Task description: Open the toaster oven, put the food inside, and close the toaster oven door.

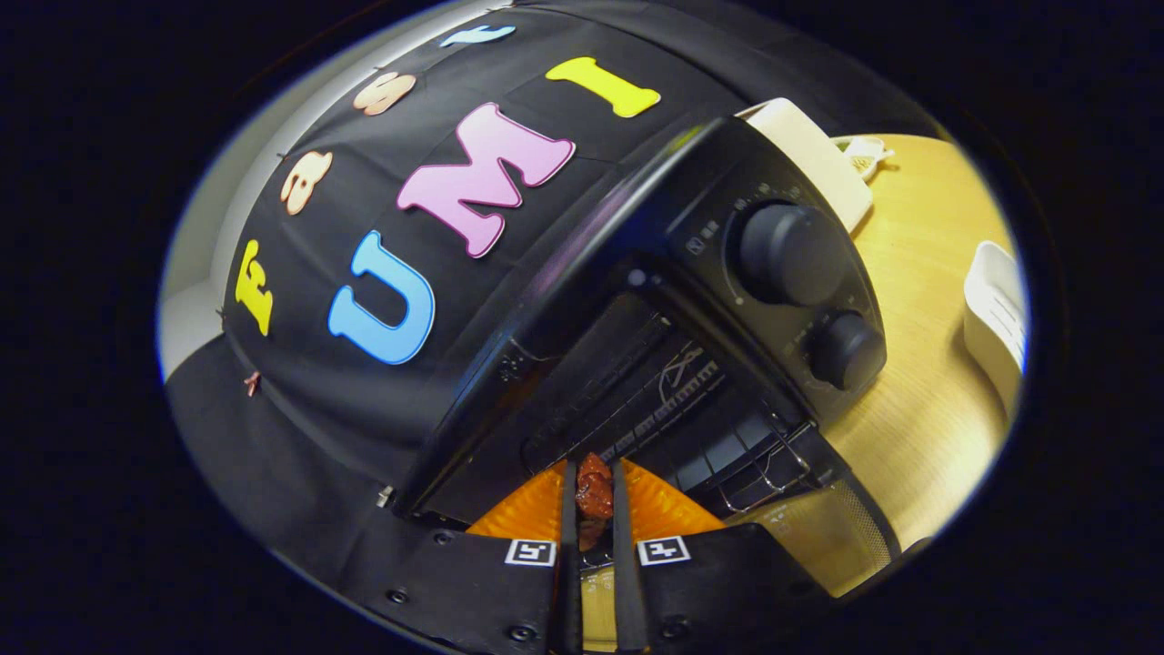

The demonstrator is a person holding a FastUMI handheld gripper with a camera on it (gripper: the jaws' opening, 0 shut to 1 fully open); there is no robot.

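The gripper (595, 509) pinches a reddish-brown piece of food (594, 491) between both fingers, carrying it just ahead of the toaster oven (637, 300), whose glass door (818, 537) hangs open so the wire rack (764, 468) beyond can likely receive it.

We hold the gripper (595, 496) tilted, its fingers (568, 546) drawn close together, both pressing on a small piece between them.

Handheld two-finger gripper (594, 509), dark matte finger mounts studded with round screws, a square black-and-white marker tag on each, ribbed panels behind the narrow fingers (567, 546), toward twelve o'clock
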